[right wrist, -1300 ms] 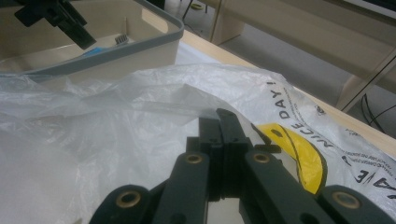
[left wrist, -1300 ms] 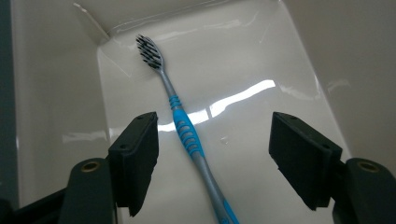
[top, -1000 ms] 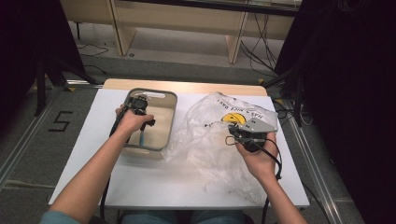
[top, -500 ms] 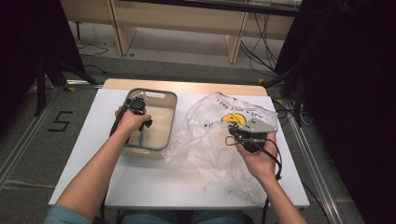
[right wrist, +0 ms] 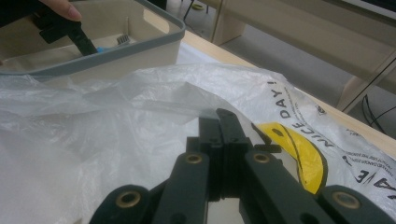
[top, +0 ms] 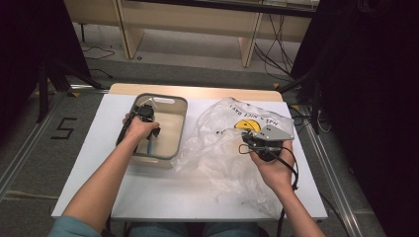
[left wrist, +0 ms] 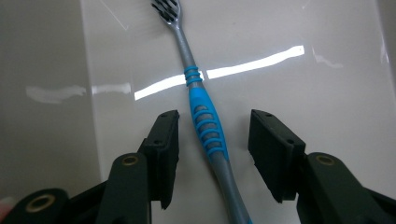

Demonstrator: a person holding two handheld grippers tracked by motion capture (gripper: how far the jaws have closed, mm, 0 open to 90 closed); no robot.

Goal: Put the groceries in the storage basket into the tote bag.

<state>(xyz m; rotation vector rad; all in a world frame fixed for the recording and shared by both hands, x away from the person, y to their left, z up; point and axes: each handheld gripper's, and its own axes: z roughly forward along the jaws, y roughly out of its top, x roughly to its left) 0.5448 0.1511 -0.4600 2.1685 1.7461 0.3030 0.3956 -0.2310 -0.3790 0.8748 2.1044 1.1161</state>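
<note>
A grey-and-blue toothbrush (left wrist: 206,125) lies on the floor of a beige bin (top: 181,129). My left gripper (left wrist: 215,117) reaches down into the bin and straddles the brush's blue grip. Its jaws have just been closing and stand open, with a gap on each side of the handle. In the high view the left gripper (top: 149,136) sits over the blue handle (top: 149,147). My right gripper (right wrist: 219,116) is shut on the clear plastic bag (right wrist: 116,107) with a yellow smiley. In the high view the right gripper (top: 245,143) is at the middle of the crumpled bag (top: 212,153).
The bin (right wrist: 140,42) has a grey rim and stands left of the bag on the white table (top: 99,148). A wooden strip (top: 197,92) runs along the table's far edge. Floor, cables and wooden furniture legs lie beyond it.
The left hand has shifted slightly inside the bin. The right hand and the bag have stayed where they were.
</note>
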